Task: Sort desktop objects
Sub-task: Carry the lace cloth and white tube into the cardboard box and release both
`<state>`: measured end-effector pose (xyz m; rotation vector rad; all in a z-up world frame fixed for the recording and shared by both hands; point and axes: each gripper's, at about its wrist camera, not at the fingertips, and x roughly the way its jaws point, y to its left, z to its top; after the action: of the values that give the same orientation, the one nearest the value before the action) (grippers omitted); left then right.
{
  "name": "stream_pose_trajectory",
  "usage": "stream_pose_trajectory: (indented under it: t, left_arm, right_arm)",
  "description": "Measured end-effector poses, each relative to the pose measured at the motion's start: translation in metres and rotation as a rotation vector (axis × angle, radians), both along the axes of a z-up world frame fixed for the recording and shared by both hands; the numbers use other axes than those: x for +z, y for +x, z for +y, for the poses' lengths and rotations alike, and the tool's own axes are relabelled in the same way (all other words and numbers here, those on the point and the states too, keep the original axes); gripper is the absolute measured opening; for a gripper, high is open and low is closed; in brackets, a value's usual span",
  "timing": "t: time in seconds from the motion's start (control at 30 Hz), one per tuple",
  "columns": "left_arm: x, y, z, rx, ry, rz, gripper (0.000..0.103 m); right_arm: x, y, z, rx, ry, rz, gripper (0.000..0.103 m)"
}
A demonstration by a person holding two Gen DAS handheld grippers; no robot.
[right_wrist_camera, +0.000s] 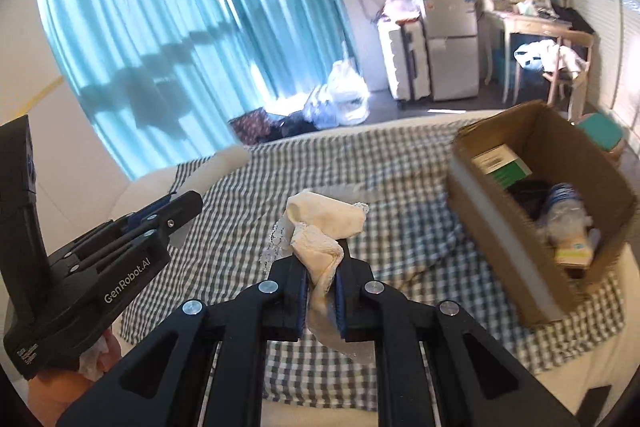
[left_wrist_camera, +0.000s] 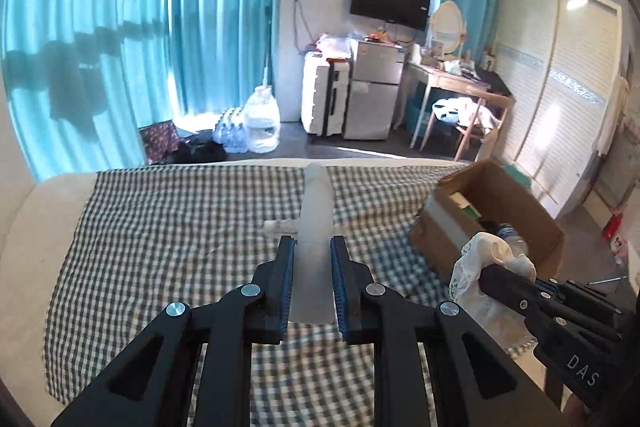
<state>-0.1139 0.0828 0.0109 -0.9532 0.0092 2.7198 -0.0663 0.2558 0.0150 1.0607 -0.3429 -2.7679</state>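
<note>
Left claw (left_wrist_camera: 313, 247) is clamped on a frosted white bottle (left_wrist_camera: 316, 211), right claw (right_wrist_camera: 322, 277) pinches a cream lacy cloth (right_wrist_camera: 324, 223), both above the checkered bed (left_wrist_camera: 160, 227); cardboard box (right_wrist_camera: 532, 227) sits right.

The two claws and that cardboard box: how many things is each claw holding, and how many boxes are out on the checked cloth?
Frosted white bottle, in the left claw: 1
Cream lace cloth, in the right claw: 1
Cardboard box on the checked cloth: 1
Total: 3
</note>
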Motion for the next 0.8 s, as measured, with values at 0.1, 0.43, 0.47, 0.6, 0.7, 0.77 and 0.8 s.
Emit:
stream_pose_trajectory:
  t: [0.1,0.43,0.47,0.6,0.7,0.77,0.8]
  left_arm:
    - [0.010,0.004,0.024,-0.038,0.003,-0.001,0.018]
    - [0.023,-0.004,0.130,-0.203,0.005,-0.002,0.018]
    - [0.023,-0.006,0.142,-0.223,0.001,-0.001,0.018]
    - [0.017,-0.020,0.189,-0.303,0.042,-0.036,0.018]
    - [0.003,-0.033,0.224,-0.339,0.025,-0.062,0.018]
    - [-0.007,-0.043,0.245,-0.355,0.016,-0.084,0.018]
    - [-0.013,-0.046,0.256,-0.367,0.002,-0.089,0.018]
  right_arm:
    - [0.013,0.009,0.022,-0.035,0.009,0.011,0.011]
    - [0.020,0.003,0.121,-0.172,0.033,-0.006,0.012]
    - [0.018,0.000,0.135,-0.189,0.022,-0.012,0.012]
    - [0.004,-0.012,0.176,-0.236,0.017,-0.042,0.012]
    - [-0.009,-0.022,0.204,-0.286,0.028,-0.075,0.012]
    - [-0.018,-0.028,0.222,-0.307,0.019,-0.091,0.012]
    - [-0.022,-0.032,0.229,-0.318,0.013,-0.100,0.013]
